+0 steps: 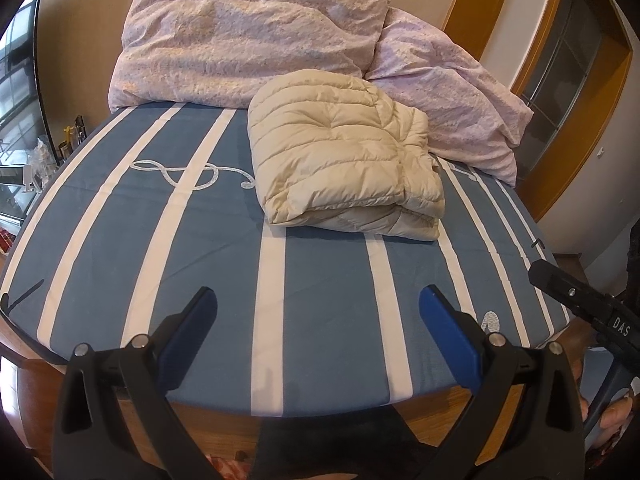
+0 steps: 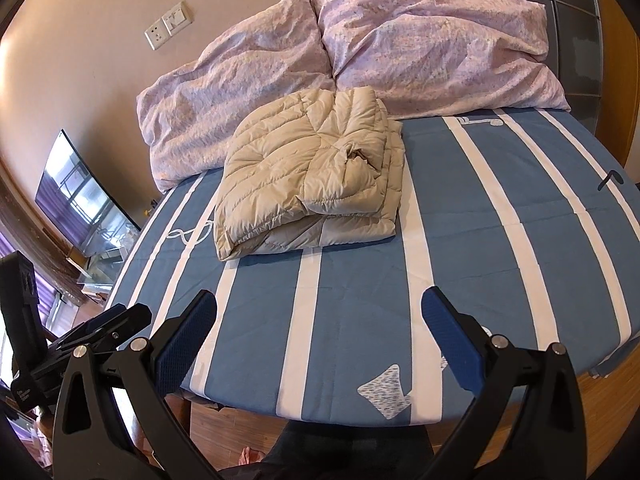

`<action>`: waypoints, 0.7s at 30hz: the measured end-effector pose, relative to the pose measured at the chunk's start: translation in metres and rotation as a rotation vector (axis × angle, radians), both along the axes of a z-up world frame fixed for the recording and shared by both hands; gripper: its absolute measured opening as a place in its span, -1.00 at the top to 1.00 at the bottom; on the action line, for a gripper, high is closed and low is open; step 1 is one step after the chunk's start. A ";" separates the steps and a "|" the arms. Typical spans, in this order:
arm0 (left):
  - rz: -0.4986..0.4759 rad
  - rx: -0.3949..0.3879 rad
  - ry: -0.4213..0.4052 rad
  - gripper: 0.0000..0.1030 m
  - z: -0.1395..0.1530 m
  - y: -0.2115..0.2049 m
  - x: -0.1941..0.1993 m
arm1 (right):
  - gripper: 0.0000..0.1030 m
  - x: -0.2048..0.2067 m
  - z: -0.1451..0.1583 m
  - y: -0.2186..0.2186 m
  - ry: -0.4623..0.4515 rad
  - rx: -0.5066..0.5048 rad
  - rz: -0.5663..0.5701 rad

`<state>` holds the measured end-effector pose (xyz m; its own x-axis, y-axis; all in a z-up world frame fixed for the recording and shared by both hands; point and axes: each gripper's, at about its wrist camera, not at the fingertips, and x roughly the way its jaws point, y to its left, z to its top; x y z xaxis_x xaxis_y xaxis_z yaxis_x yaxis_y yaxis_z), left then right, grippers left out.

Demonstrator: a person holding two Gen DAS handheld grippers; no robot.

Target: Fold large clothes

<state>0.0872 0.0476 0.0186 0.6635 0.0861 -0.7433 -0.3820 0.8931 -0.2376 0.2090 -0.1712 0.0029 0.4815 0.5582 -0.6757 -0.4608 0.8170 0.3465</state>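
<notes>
The left gripper and right gripper hung with fingers apart and nothing between them at the bottom of each frame, above the bed's near edge. Bare striped sheet lay beyond them. Mid-frame sat the jacket, cream, quilted, folded into a thick bundle, touching the pillows behind it.

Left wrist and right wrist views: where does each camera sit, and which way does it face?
Left wrist: above the bed's foot edge, facing the folded beige puffer jacket and pillows; own open left gripper shows, right gripper at right edge.
Right wrist: same edge, further right, facing the jacket; own open right gripper shows, left gripper at left.
Shared: jacket, pillows, striped sheet.
</notes>
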 end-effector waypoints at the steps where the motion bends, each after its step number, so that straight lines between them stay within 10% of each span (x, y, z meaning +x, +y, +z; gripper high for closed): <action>1: -0.001 -0.001 0.000 -0.96 0.000 -0.001 0.001 | -0.97 0.001 0.000 0.000 0.002 0.001 -0.001; 21: -0.017 -0.009 -0.011 -0.95 0.001 -0.004 0.004 | -0.97 0.002 -0.001 0.001 0.010 0.003 -0.004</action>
